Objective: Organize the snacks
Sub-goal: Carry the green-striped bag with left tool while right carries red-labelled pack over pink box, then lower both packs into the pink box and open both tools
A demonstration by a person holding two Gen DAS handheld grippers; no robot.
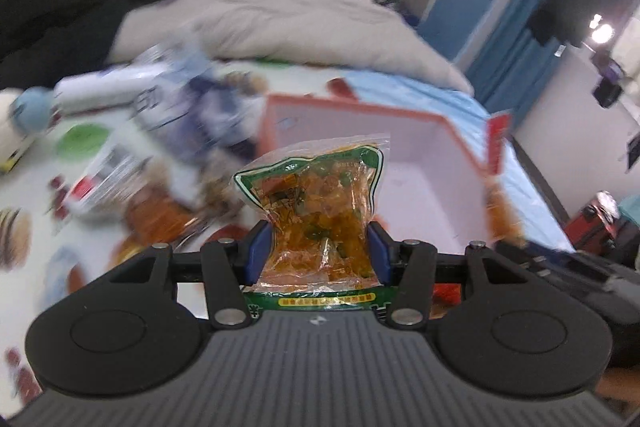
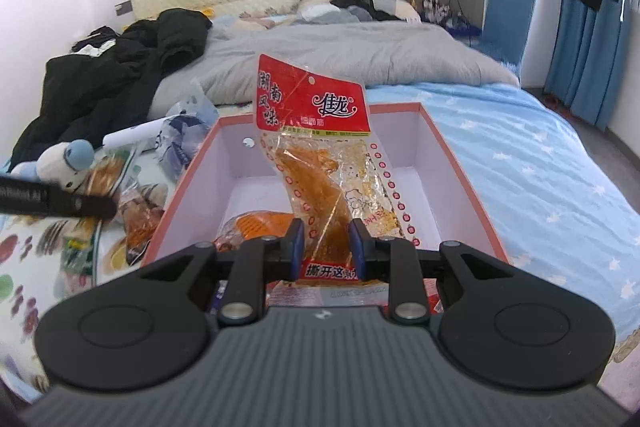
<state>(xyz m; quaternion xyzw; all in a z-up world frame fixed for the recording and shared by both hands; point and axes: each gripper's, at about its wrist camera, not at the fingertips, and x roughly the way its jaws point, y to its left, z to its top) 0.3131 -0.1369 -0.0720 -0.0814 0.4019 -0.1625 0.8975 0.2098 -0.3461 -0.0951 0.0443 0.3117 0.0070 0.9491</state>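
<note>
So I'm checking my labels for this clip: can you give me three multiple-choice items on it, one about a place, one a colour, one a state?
1. Where is the box?
A. on the bed
B. on a chair
C. on the floor

2. What colour is the top of the packet in the right gripper?
A. blue
B. red
C. black

3. The left gripper is:
A. open, holding nothing
B. shut on a green-edged packet
C. out of view

Answers: 1 A, the bedsheet lies around it; 2 B, its label is red; 3 B, the packet is pinched between the pads.
</note>
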